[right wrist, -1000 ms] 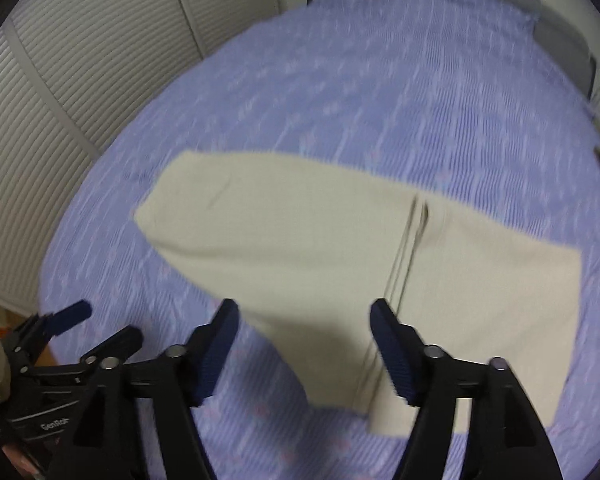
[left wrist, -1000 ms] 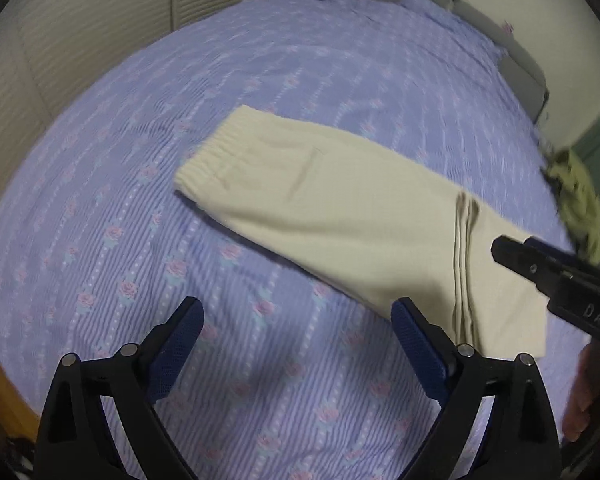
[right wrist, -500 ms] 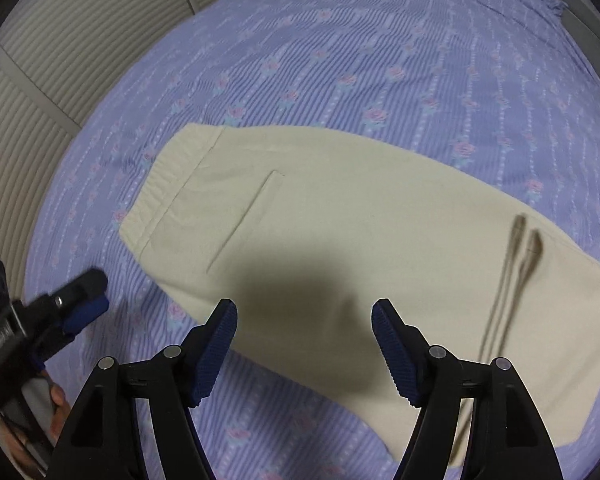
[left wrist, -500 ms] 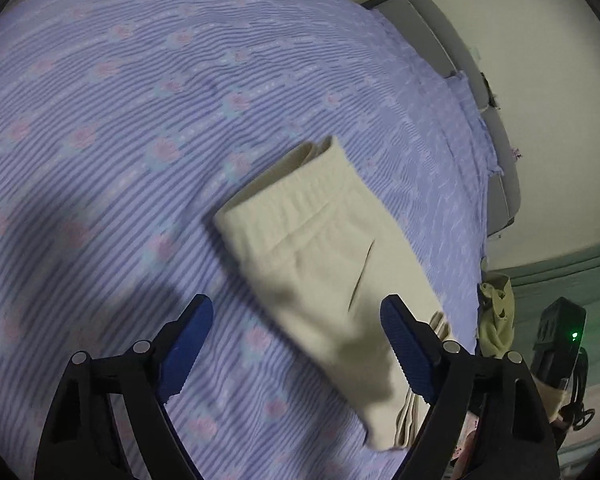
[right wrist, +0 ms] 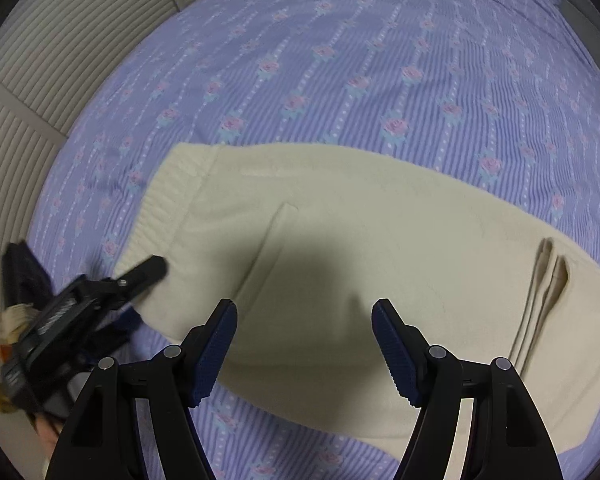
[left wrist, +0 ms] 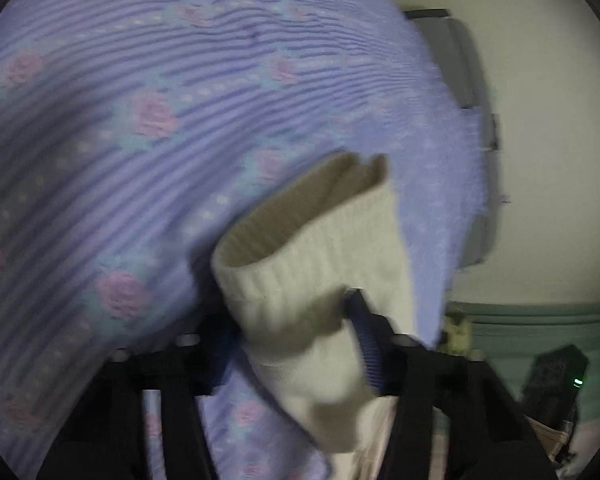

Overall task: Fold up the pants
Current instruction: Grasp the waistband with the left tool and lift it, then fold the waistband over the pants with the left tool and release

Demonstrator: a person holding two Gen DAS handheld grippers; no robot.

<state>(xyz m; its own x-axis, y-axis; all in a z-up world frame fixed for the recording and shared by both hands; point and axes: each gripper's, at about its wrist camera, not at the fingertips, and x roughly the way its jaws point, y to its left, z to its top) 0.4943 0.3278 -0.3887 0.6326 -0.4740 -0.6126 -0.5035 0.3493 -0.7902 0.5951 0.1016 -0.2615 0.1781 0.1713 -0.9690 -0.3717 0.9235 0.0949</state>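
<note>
Cream pants (right wrist: 340,248) lie flat on the bed, folded once lengthwise, with the ribbed waistband (right wrist: 160,216) at the left and the leg cuffs (right wrist: 548,280) folded back at the right. In the left wrist view the waistband corner (left wrist: 300,280) sits between my left gripper's (left wrist: 296,344) fingers, close to the lens and blurred; the jaws stand apart around it. The left gripper also shows in the right wrist view (right wrist: 148,272) at the waistband's near corner. My right gripper (right wrist: 304,344) is open and empty, above the near edge of the pants' middle.
The bed has a lilac striped sheet with pink roses (right wrist: 380,60). A ribbed white closet door (right wrist: 40,80) stands to the left. A grey headboard (left wrist: 460,80), a green curtain (left wrist: 540,320) and a black device with a green light (left wrist: 560,380) are on the right.
My left gripper has dropped down to the waistband corner, which now lies between its fingers. My right gripper has moved lower and closer over the pants' middle.
</note>
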